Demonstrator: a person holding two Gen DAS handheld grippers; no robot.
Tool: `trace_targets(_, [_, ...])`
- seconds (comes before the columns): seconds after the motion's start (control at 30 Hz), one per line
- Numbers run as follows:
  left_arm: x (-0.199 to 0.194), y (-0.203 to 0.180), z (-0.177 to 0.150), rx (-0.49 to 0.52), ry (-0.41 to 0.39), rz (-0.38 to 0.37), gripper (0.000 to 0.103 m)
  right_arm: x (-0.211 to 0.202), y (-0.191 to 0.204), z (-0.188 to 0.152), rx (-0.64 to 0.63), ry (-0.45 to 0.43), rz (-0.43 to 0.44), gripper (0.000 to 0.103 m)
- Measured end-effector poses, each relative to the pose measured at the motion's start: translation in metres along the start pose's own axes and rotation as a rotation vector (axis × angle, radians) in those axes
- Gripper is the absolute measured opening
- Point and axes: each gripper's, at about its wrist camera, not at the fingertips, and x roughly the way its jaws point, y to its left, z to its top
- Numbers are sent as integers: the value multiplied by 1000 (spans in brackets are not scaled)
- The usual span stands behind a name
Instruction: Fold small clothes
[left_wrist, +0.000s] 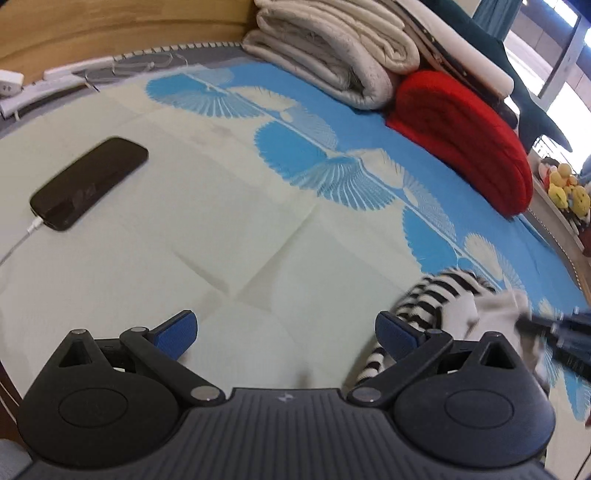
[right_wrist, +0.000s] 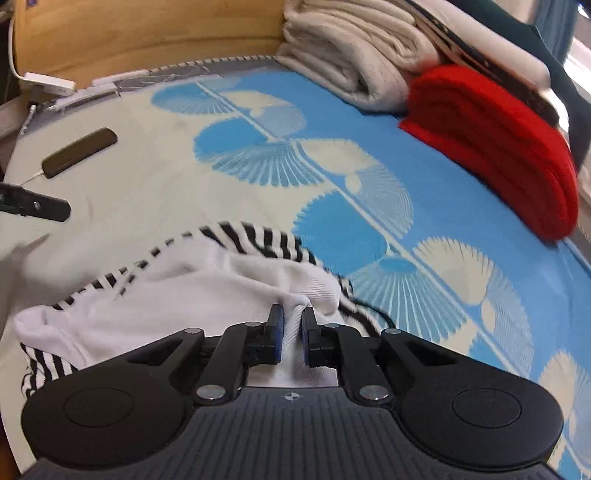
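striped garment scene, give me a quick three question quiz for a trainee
1. True or false: the right gripper is shut on the black-and-white striped cloth garment.
2. How do the left gripper jaws stand? A) shut on the garment B) open with nothing between them C) shut on the phone
3. What lies plugged into a white cable on the pale bed sheet?

Key: 1 true; 2 B; 3 the black slab phone.

Two wrist fisheyes, angled down close over the bed sheet (left_wrist: 229, 229), both facing the headboard (right_wrist: 147, 40), sharing red blanket (left_wrist: 465, 147), phone (right_wrist: 79, 152)
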Motion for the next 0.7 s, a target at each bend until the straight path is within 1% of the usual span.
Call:
trace_targets(0.07, [3, -4, -1, 17, 19, -8, 103, -3, -5, 7, 36, -59, -19, 6])
trace_targets(0.13, [8, -8, 0, 34, 28, -14, 103, 7, -14, 13, 120, -72, -78, 4])
trace_targets(0.2, [7, -9, -4, 41, 29, -19, 103, 27, -19, 11, 171, -51, -122, 3])
trace_targets(0.27, [9, -11, -8, 46, 36, -26, 103, 47, -20, 4, 197, -4, -176, 2])
trace_targets(0.3, [10, -12, -9, 50, 42, -27, 103, 55, -20, 0, 215, 22, -176, 3])
trace_targets(0.33, [12, -13, -10, 54, 52, -30, 103, 57, -20, -3, 225, 33, -159, 3])
trace_targets(0.37, [14, -13, -11, 57, 67, -39, 103, 53, -21, -3, 235, 18, -140, 4])
trace_targets(0.43, [15, -14, -13, 61, 82, -58, 103, 29, -32, -3, 318, -39, -92, 15])
trace_targets(0.47, [15, -16, -14, 71, 84, -61, 103, 13, -39, -6, 381, -69, -74, 33])
trace_targets(0.5, [16, -18, -15, 80, 82, -61, 103, -5, -46, -10, 448, -101, -63, 45])
trace_targets(0.53, [15, -20, -16, 87, 82, -65, 103, -25, -51, -17, 505, -128, -63, 45])
trace_targets(0.6, [14, -26, -20, 102, 88, -104, 103, -63, -48, -37, 556, -171, -58, 45])
trace_targets(0.67, [11, -36, -26, 151, 109, -177, 103, -93, -30, -61, 541, -170, -49, 45])
trace_targets(0.7, [9, -43, -31, 193, 114, -207, 103, -105, -15, -76, 524, -158, -53, 45])
